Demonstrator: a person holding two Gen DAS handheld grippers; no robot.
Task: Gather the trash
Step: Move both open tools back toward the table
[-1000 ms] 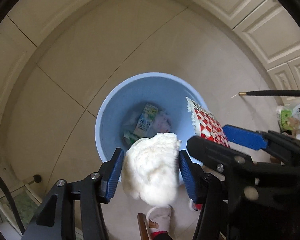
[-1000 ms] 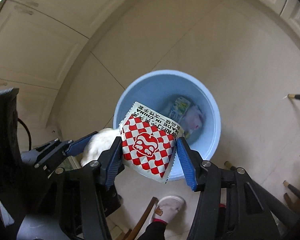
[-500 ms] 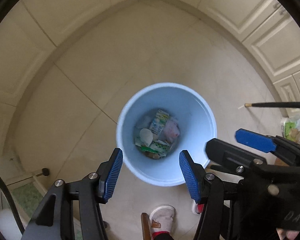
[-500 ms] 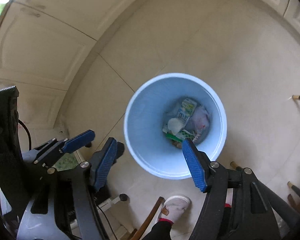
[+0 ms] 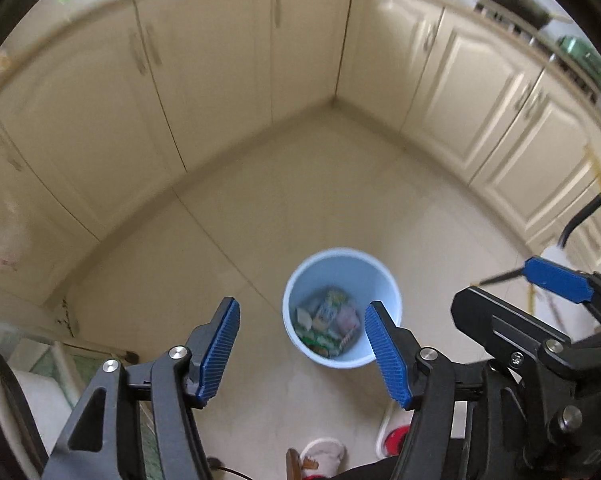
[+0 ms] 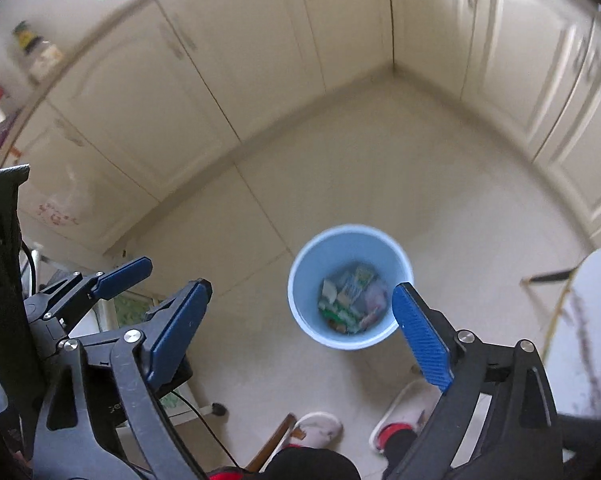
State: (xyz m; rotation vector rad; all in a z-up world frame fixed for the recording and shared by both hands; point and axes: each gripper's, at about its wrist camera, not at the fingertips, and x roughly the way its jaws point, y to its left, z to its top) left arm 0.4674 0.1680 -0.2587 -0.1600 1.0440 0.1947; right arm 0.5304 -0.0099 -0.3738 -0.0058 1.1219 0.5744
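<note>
- The bin [image 5: 342, 307] stands on the tiled floor [image 5: 292, 200] near the corner of the cabinets [image 5: 220, 60], and it holds the trash [image 5: 327, 322]: cartons and wrappers piled at its bottom.
- The left gripper [image 5: 302, 346] is empty; its jaws have just been opening and nothing sits between them.
- The right gripper [image 6: 300, 328] is empty too, its jaws spread wide after opening just now, with only the bin seen through the gap.
- Both claws hang well above the bin, apart from it, so the drop-off step looks done for the pieces they carried.
- What is left: any trash lying elsewhere. The floor near the bin looks bare, though the frames are blurred and small scraps could be missed.
- A slipper [image 6: 314, 426] and a broom handle [image 6: 548, 277] are near, neither of them trash by my reading.
- The next step is likely a search for more litter.
</note>
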